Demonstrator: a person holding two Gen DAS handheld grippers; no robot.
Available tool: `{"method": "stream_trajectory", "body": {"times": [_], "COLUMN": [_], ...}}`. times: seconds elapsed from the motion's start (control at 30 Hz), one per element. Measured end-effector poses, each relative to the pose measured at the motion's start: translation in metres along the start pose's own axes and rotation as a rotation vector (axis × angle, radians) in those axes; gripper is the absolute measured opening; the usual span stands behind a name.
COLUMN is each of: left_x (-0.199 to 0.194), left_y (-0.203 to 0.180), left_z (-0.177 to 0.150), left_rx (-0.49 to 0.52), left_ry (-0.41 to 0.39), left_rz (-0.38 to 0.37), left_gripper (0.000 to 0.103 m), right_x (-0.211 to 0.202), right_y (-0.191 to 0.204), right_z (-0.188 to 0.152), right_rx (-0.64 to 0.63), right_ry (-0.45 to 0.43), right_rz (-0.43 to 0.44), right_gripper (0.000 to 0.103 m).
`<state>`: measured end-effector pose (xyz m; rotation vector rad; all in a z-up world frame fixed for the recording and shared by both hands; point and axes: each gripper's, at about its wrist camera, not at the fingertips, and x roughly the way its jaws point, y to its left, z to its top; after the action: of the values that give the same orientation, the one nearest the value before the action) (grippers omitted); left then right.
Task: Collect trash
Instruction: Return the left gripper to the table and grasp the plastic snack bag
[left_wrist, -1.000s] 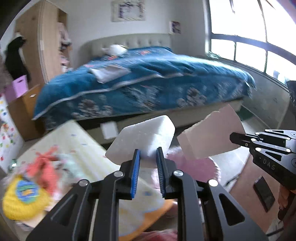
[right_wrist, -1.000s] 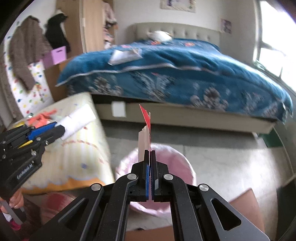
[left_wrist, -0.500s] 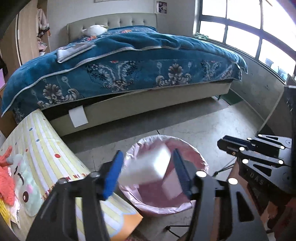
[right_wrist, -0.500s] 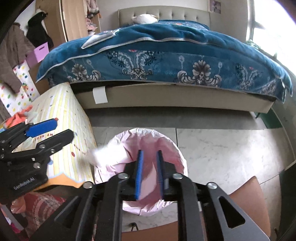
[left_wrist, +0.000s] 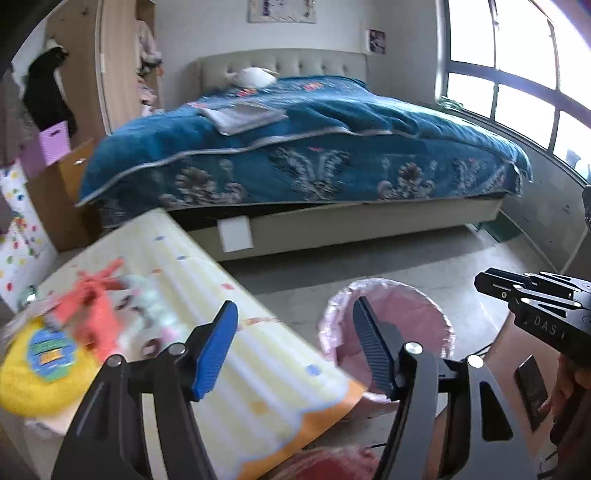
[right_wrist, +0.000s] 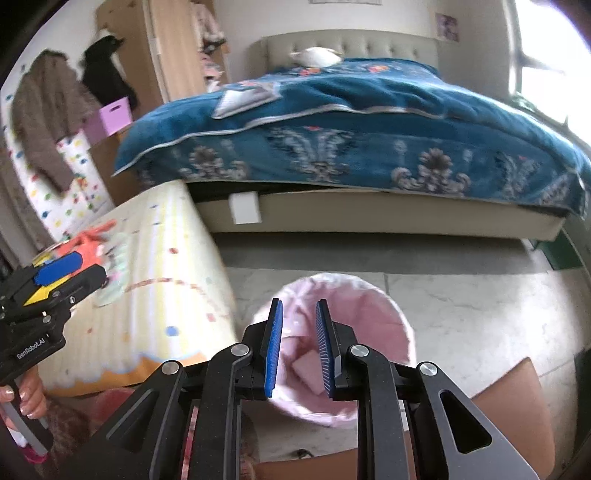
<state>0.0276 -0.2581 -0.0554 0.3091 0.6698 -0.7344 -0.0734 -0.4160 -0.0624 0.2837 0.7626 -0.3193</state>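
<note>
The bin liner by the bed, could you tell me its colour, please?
Pale pink plastic bin liner, clearest in the right wrist view.

Both tools are built of matte black angular links joined by round silver screws, and each finger is faced with a ribbed blue pad. The left tool (left_wrist: 291, 347) is marked "GenRobot.AI" in white on its body, with a yellow patch beside a blue pad. The right tool (right_wrist: 298, 347) is lettered "DAS" in grey along its side.
</note>
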Motion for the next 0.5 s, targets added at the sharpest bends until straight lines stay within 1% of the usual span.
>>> {"method": "stream_trajectory", "body": {"times": [0.13, 0.23, 0.4, 0.5], "left_x": [-0.031, -0.049, -0.079, -0.096], "left_y": [0.029, 0.052, 0.103, 0.131], "left_z": [-0.01, -0.02, -0.04, -0.052], "left_rx": [-0.04, -0.072, -0.157, -0.206], "left_ry": [-0.021, -0.022, -0.017, -0.023], "left_rz": [0.06, 0.109, 0.201, 0.254], "left_gripper": [0.067, 0.068, 0.071, 0.074], "right_x": [-0.005, -0.006, -0.004, -0.004], "right_y": [0.038, 0.07, 0.124, 0.146], "right_z": [0.006, 0.009, 0.016, 0.017], "right_rx": [-0.068, -0.132, -0.238, -0.286], "right_ry": [0.003, 0.008, 0.014, 0.013], "right_rz": [0.051, 0.09, 0.147, 0.166], "right_gripper": [0.031, 0.033, 0.036, 0.042]}}
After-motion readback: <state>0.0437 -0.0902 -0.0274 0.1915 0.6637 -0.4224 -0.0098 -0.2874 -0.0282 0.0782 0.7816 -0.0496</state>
